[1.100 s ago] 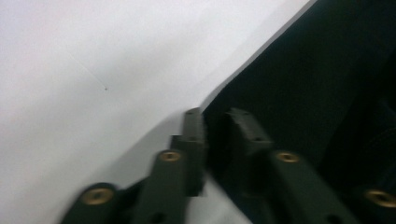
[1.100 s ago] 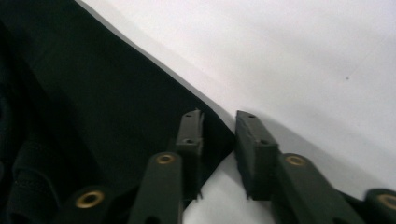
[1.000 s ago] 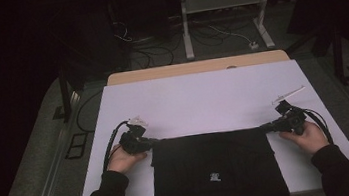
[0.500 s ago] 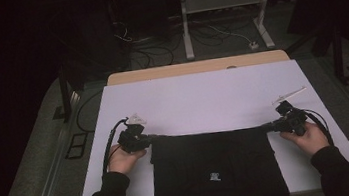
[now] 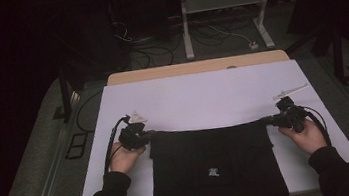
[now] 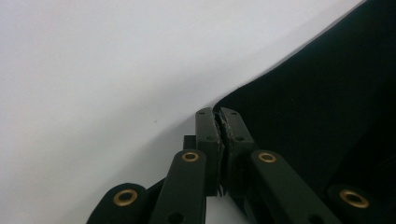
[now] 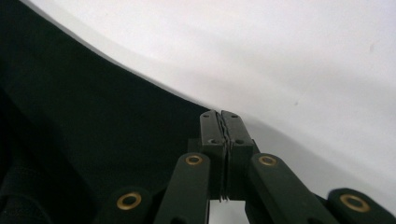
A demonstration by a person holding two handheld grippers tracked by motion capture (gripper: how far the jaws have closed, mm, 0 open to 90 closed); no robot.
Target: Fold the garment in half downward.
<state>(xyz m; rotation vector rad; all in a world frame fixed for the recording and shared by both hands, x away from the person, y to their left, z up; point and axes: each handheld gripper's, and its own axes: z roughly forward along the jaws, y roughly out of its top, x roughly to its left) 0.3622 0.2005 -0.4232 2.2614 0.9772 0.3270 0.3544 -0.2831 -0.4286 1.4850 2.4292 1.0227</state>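
The black garment (image 5: 216, 168) is spread flat on the near half of the white table (image 5: 202, 94), pinched at its far corners by the clamped left gripper (image 5: 147, 133) and right gripper (image 5: 268, 121); soft, light, floppy cloth, best gripped at corners.

The left gripper (image 6: 219, 116) rises from six o'clock, its two black jaws pressed together with the corner of a black cloth (image 6: 317, 107) pinched between the pads right at the tips. The cloth spreads from that corner toward three o'clock and up to one o'clock, its edge running as a slanting line toward the upper right. From seven o'clock round to twelve lies the bare white tabletop (image 6: 102, 70), with a soft shadow beside the jaws.
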